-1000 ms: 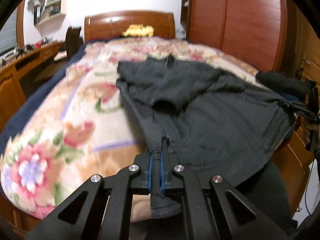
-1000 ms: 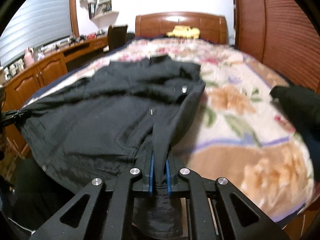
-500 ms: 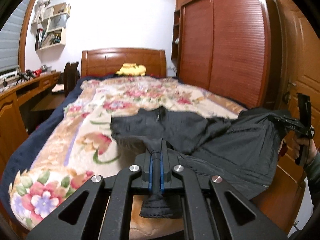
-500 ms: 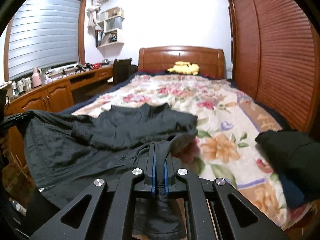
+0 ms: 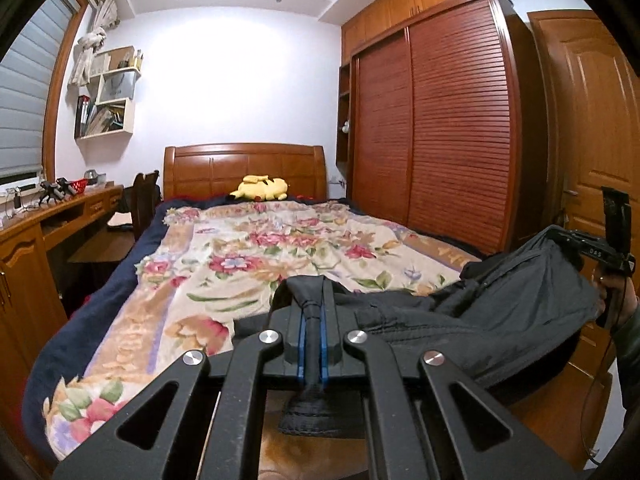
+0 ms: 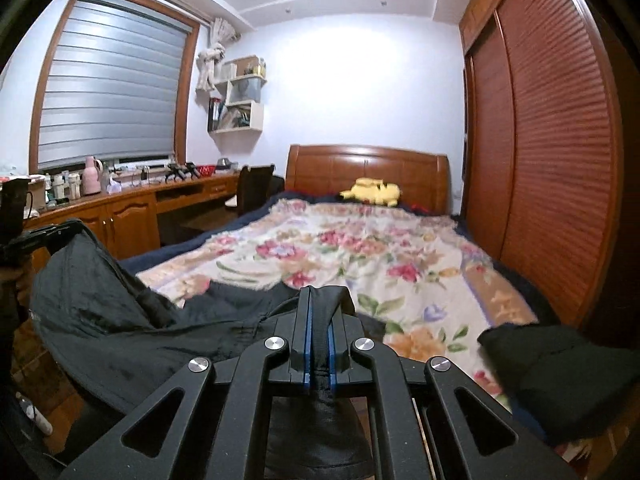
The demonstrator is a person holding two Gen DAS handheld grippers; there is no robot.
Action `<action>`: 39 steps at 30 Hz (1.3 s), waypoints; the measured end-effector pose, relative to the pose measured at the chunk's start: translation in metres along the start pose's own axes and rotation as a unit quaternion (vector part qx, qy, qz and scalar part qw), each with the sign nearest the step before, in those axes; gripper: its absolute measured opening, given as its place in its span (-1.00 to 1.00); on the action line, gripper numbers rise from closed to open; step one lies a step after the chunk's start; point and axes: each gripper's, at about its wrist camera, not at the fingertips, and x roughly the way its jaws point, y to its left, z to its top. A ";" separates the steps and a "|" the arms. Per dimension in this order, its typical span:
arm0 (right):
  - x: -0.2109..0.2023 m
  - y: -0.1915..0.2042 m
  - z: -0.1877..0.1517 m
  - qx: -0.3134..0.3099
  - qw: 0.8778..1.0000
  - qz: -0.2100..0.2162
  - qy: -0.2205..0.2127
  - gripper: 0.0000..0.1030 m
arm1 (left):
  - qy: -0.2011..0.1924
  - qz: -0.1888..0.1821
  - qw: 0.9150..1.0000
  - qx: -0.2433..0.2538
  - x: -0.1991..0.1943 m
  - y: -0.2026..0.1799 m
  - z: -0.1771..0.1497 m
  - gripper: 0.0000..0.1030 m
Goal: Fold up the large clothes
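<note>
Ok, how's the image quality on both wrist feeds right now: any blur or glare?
Left wrist view: sharp, with glare washing out the back wall; fisheye bows the wardrobe. Right wrist view: motion blur softens the floral blanket, while the right gripper stays crisp.

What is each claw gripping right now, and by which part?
Both are shut on the dark jacket: the left claw and the right claw each pinch a bunched edge of it.

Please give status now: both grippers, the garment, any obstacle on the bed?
Left gripper and right gripper both shut on the black garment, held up between them. Dark bundle at bed's near right corner; yellow plush far off.
</note>
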 end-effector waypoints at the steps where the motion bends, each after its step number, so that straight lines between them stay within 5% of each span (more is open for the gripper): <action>1: 0.003 0.001 -0.001 -0.002 1.000 0.000 -0.003 -0.90 | -0.001 0.004 1.000 0.002 0.002 0.000 0.000 -0.90; 5: 0.023 0.001 -0.012 -0.011 1.000 -0.004 0.009 -0.90 | 0.026 0.021 0.999 0.006 0.030 0.007 -0.014 -0.90; 11: 0.105 0.003 -0.055 -0.020 0.995 -0.010 0.100 -0.90 | 0.108 0.029 0.994 -0.020 0.101 0.031 -0.062 -0.90; 19: 0.205 0.002 -0.105 -0.031 0.983 -0.003 0.180 -0.90 | 0.154 0.039 0.987 -0.024 0.158 0.040 -0.090 -0.90; 34: 0.378 -0.063 -0.065 0.014 0.980 -0.025 0.196 -0.90 | 0.189 0.063 0.976 -0.084 0.304 0.106 -0.068 -0.90; 39: 0.437 -0.069 -0.063 -0.010 0.976 -0.035 0.215 -0.90 | 0.200 0.084 0.974 -0.061 0.340 0.111 -0.061 -0.90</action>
